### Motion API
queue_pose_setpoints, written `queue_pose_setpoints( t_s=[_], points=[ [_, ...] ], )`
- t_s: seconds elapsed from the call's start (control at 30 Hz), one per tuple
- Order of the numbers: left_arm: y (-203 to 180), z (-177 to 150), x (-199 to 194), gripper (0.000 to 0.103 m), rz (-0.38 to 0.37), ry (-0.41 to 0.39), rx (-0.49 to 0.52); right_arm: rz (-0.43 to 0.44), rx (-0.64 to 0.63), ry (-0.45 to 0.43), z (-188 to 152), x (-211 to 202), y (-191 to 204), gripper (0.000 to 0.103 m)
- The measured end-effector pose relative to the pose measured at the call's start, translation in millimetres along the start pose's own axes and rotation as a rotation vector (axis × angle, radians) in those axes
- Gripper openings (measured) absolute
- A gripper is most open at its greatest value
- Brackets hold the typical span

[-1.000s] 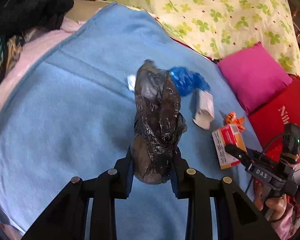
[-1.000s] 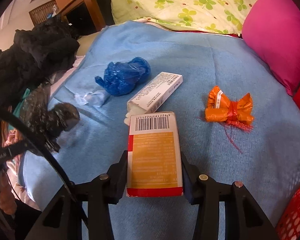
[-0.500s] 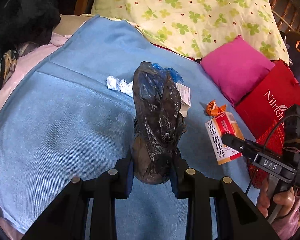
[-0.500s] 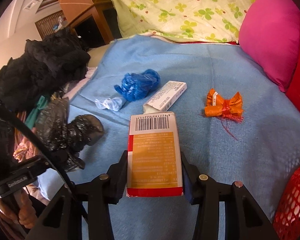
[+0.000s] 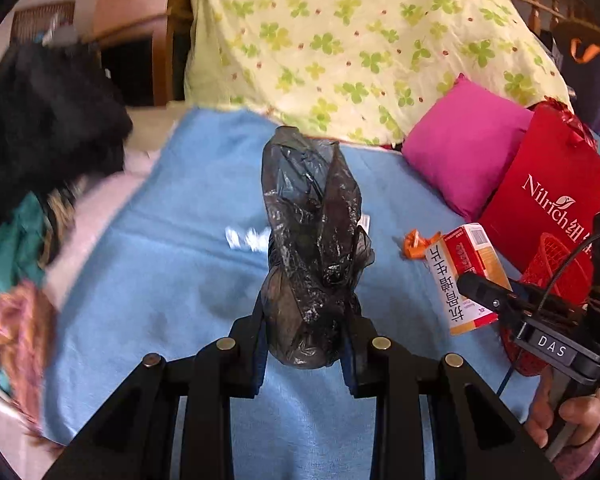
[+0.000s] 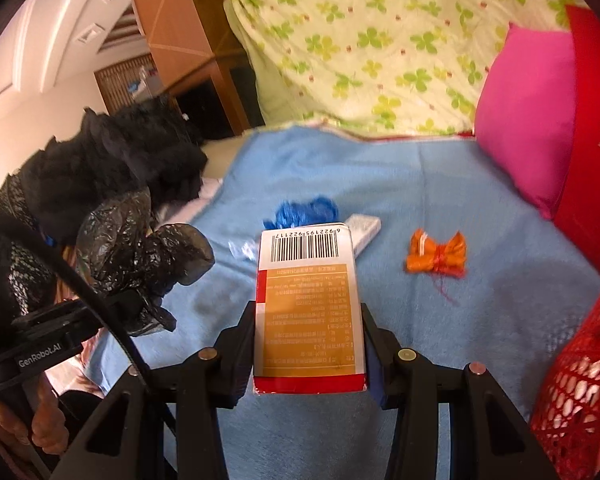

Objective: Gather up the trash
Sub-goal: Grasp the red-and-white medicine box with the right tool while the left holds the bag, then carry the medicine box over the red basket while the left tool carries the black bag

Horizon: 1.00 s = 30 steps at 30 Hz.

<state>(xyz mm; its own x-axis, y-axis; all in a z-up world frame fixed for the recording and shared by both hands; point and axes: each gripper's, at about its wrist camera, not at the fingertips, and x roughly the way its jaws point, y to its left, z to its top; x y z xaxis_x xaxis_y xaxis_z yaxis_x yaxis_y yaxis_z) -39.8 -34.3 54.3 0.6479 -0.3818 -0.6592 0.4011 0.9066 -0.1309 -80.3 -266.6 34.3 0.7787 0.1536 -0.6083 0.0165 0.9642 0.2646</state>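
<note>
Both loads had risen off the blue blanket [image 5: 148,280] w/in a second: left gripper [image 5: 306,330] clamped the black bag [image 5: 312,248], right gripper [image 6: 309,350] the box [image 6: 309,312], probably headed for the red basket [image 6: 576,396] at right.

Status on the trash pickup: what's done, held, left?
Done: nothing visibly binned yet. In hand: left tool clamps a black plastic bag; right tool clamps an orange carton. Left on the blue blanket: orange wrapper, blue bag, white box.
</note>
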Motion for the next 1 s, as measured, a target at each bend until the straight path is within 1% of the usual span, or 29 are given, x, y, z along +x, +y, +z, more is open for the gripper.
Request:
queue_pose_setpoints(
  t_s=[0.17, 0.43, 0.67, 1.0],
  points=[
    [-23.2, 9.4, -21.8, 0.032, 0.068, -0.054, 0.059, 0.014, 0.011, -0.069, 5.7, -24.7, -5.9, 0.049],
    [-60.2, 18.5, -44.7, 0.032, 0.133, -0.141, 0.160, 0.022, 0.012, -0.188, 7.5, -66.6, -16.4, 0.049],
    [-90.6, 23.9, -51.3, 0.032, 0.131, -0.174, 0.215, 0.023, 0.044, -0.271, 7.9, -99.2, -35.2, 0.049],
    [-125.0, 24.7, -52.5, 0.032, 0.123, -0.183, 0.279, 0.014, 0.077, -0.333, 5.9, -127.2, -55.5, 0.049]
  ],
)
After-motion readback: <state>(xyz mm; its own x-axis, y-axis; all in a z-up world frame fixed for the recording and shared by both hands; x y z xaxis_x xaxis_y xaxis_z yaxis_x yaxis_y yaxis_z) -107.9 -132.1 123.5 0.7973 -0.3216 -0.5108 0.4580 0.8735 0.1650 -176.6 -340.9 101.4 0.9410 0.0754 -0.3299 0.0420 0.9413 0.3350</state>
